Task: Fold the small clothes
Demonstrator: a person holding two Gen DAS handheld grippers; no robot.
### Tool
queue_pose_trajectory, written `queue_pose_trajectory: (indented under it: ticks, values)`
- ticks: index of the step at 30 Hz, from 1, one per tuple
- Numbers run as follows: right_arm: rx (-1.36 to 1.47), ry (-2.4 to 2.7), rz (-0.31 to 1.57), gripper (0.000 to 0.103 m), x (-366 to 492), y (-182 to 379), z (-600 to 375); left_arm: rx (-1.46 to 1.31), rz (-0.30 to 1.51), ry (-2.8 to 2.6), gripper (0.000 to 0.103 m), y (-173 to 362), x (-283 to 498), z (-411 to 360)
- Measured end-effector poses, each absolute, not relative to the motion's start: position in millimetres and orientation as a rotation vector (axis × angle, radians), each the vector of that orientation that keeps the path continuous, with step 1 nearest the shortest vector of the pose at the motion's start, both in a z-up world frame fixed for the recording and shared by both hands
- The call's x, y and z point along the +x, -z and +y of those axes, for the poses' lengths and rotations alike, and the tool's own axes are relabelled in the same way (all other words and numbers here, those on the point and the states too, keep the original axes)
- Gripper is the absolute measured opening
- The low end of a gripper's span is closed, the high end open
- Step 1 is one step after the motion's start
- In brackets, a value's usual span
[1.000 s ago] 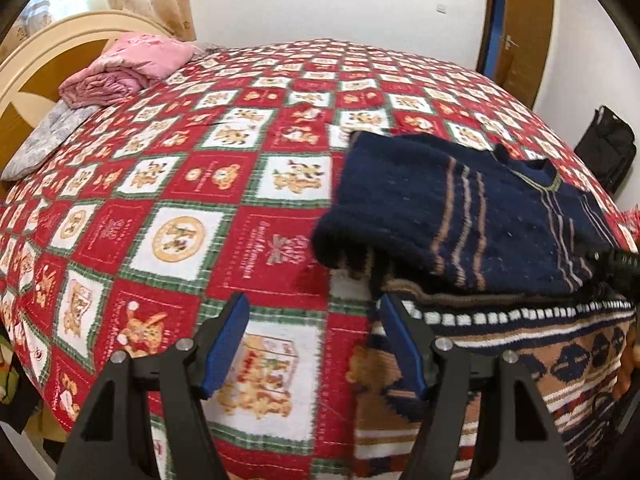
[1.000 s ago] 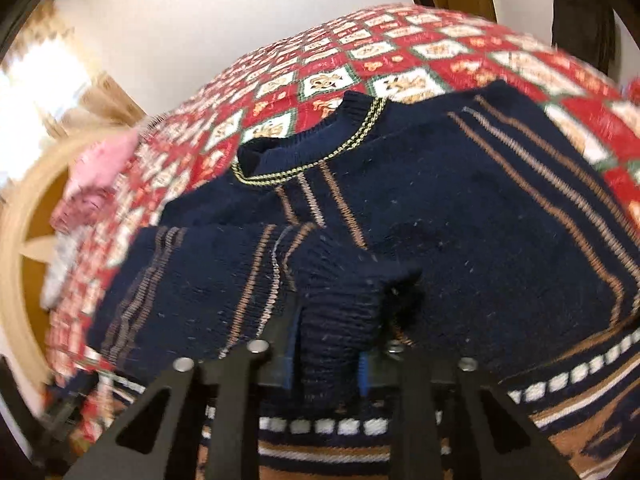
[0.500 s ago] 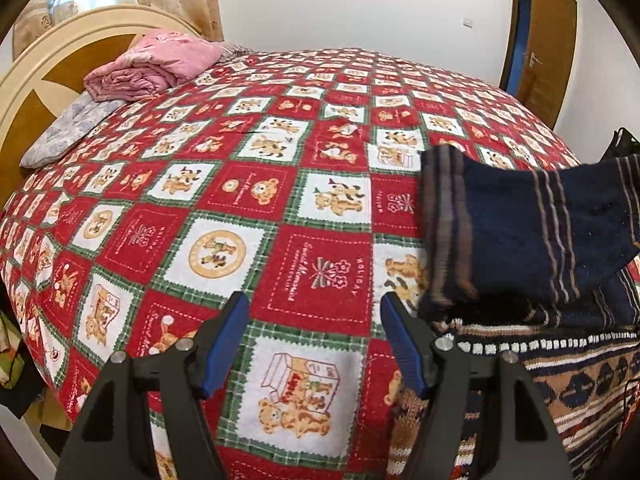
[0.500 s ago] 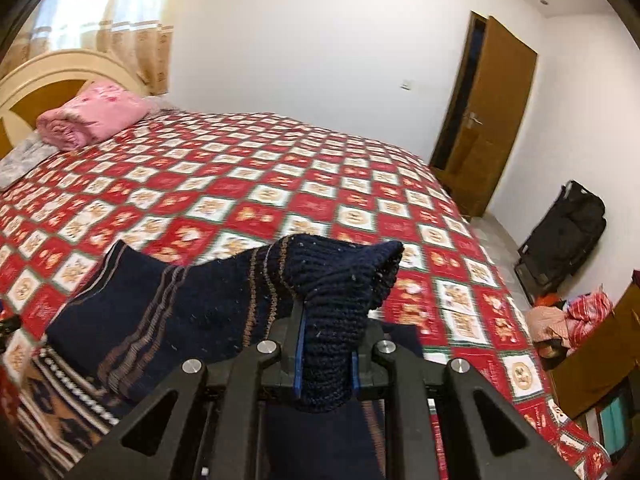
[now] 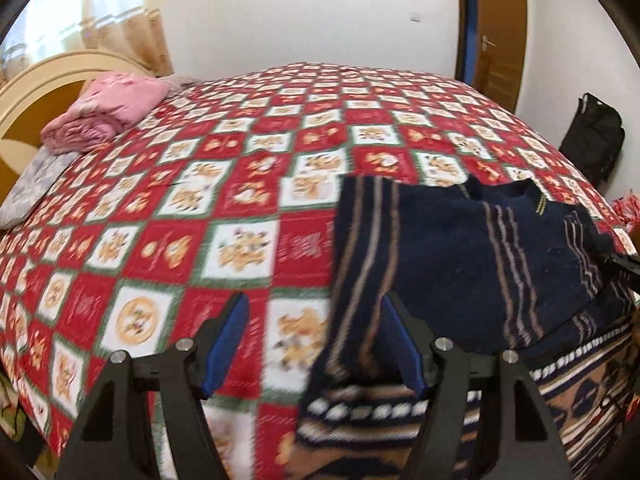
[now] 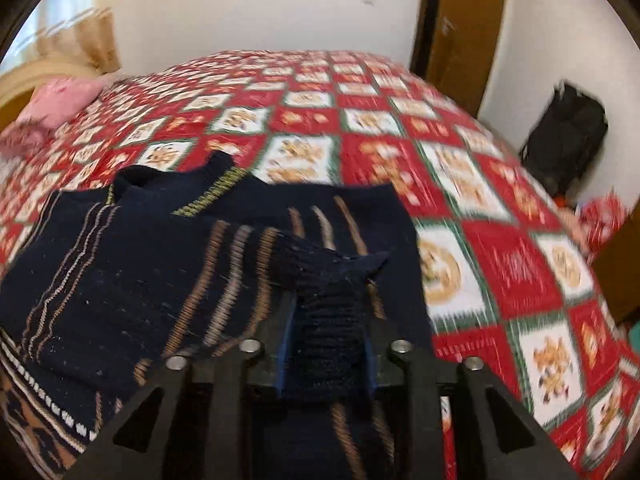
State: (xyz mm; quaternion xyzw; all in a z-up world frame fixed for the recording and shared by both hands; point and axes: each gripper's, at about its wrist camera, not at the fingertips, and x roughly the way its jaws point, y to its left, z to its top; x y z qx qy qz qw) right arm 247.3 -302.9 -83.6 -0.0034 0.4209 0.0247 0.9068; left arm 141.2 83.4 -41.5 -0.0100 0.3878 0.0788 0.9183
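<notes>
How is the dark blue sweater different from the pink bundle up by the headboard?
The navy sweater is dark blue with thin tan stripes; the pink bundle looks plain pink. The navy sweater lies spread fairly flat; the pink bundle is heaped in a lumpy pile. The navy sweater sits at the near side of the bed; the pink bundle is far off by the headboard. Both are soft cloth resting on the red checked bedspread.

Left hand-held gripper [image 5: 314, 344]: black angular plastic frame, silver round screw heads, blue flat pads. Right hand-held gripper [image 6: 326, 344]: same black build, blue pads.
</notes>
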Motion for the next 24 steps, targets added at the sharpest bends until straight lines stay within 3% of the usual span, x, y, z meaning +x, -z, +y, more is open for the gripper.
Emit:
queue_pose_trajectory:
  ticks: [6, 9, 18, 20, 24]
  values:
    - [-0.017, 0.292, 0.775, 0.033, 215, 47, -337, 0.023, 0.817, -0.149, 0.071, 50, 163, 66]
    - [-0.009, 0.077, 0.755, 0.033, 210, 36, -315, 0.029, 0.834, -0.143, 0.071, 58, 169, 58]
    - [0.011, -0.098, 0.934, 0.033, 267, 94, -270, 0.075, 0.869, -0.168, 0.072, 77, 173, 45]
    - [0.047, -0.095, 0.924, 0.033, 272, 95, -277, 0.096, 0.855, -0.178, 0.079, 78, 173, 43]
    - [0.185, -0.098, 0.929, 0.033, 267, 80, -294, 0.106, 0.867, -0.175, 0.080, 76, 177, 45]
